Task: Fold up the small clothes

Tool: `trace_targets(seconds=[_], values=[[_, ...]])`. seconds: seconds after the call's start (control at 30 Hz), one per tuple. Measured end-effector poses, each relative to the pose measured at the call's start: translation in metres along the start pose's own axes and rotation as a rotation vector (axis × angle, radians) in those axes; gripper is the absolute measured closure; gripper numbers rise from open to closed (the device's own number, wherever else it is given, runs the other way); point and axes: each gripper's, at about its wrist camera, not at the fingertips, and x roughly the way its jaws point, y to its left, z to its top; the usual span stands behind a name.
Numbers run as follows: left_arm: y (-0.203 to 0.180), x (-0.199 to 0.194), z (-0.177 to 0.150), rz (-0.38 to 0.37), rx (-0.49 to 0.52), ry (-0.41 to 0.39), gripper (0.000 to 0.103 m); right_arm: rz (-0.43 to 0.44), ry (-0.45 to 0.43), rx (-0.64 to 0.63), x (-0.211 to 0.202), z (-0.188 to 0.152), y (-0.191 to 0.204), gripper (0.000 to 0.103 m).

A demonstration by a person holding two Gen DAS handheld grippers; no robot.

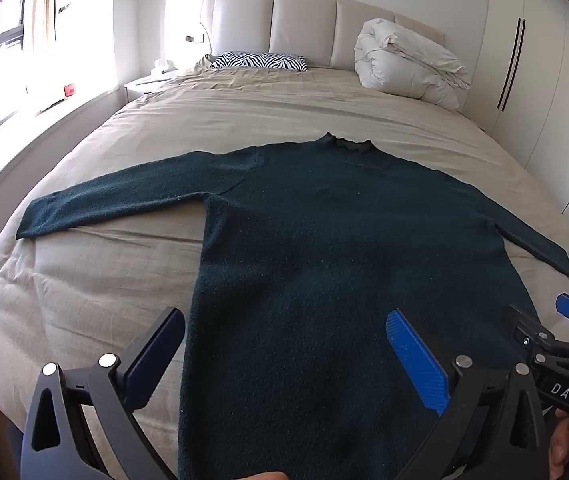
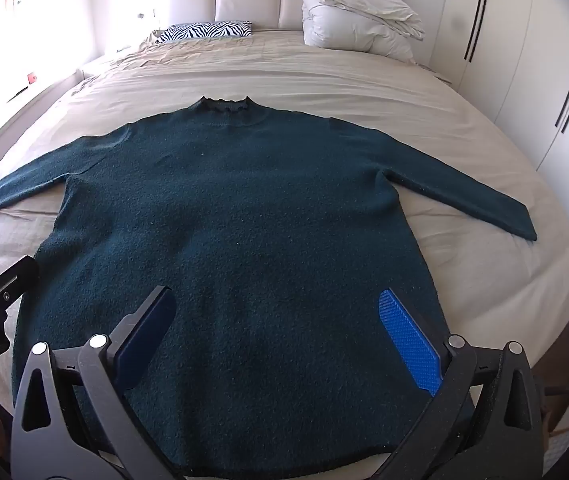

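Bed (image 2: 424,128): fills both views, spread with a beige sheet that is lightly creased; padded headboard at the far end.
Duvet (image 2: 356,20): white, bundled at the far right of the bed, well apart from the garment.
Pillow (image 2: 208,31): zebra print, at the far end, left of the duvet.
Wardrobe (image 2: 524,60): white doors along the right wall.
Sweater (image 2: 236,208): dark green knit, laid flat at the near end of the bed, collar (image 2: 224,106) pointing far, hem (image 2: 268,468) nearest, both sleeves spread out to the sides.
Left sleeve (image 1: 124,204): stretched to the left, cuff resting on the sheet.
Right sleeve (image 2: 464,196): angled out to the right and slightly near.
Left gripper (image 1: 284,360): above the near left part of the sweater body, tilted downward, jaws wide apart, nothing between them.
Right gripper (image 2: 280,340): above the near right part of the body, jaws likewise wide apart and empty.
Contact: neither seems to touch the knit, though the fisheye makes height hard to judge.
Step in hand: the start, by my reading; the garment is flattened and no fold is made yet.
Next move calls for: probably each gripper going out to a sleeve or side edge, pinching the thick knit fully, then carrying it inward over the body without dragging the rest askew.
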Motion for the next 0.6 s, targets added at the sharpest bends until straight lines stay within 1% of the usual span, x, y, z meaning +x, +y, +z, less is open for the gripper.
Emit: trace_targets(seconds=[0.6], values=[[0.0017, 0.0019, -0.0006, -0.005, -0.004, 0.001, 0.0, -0.002, 0.003, -0.003, 0.0007, -0.0011, 0.0016, 0.0]])
